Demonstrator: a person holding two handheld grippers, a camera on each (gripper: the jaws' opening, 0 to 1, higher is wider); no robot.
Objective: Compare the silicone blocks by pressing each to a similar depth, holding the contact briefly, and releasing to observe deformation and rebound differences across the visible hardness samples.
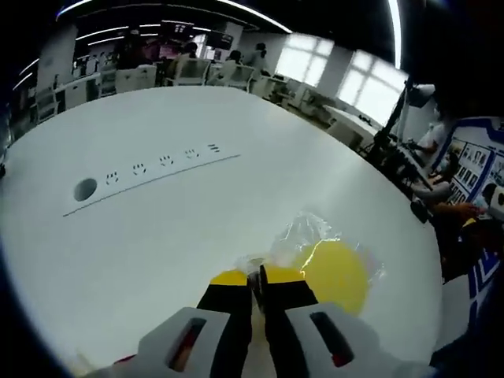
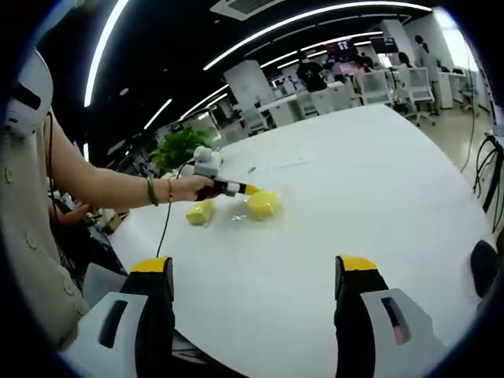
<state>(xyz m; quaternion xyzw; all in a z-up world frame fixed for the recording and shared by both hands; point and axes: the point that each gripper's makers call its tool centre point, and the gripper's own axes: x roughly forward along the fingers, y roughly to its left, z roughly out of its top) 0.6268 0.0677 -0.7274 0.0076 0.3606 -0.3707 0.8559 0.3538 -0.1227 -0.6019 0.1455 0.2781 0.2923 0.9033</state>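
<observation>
1. Nearest the lens in the left gripper view, we see the left claw [image 1: 256, 277] with its yellow-tipped jaws drawn almost together, only a thin gap between them. We cannot tell whether anything is pinched there.
2. Just beyond the tips and to their right, a yellow silicone block [image 1: 337, 274] lies on the white desk [image 1: 157, 236], inside a clear plastic wrapper [image 1: 303, 232].
3. Farther along the desk we note a row of socket outlets [image 1: 161, 163] and a round cable hole [image 1: 84, 189].
4. Right gripper view: the right claw [image 2: 256, 268] is wide open and holds nothing, above bare desk.
5. Across the desk we see the left claw, held in a person's hand [image 2: 193, 187], its tips at the yellow silicone block.
6. A second yellow block [image 2: 200, 212] lies just beside it, nearer the person's arm.
7. A green plant [image 2: 179, 147] stands behind the hand.
</observation>
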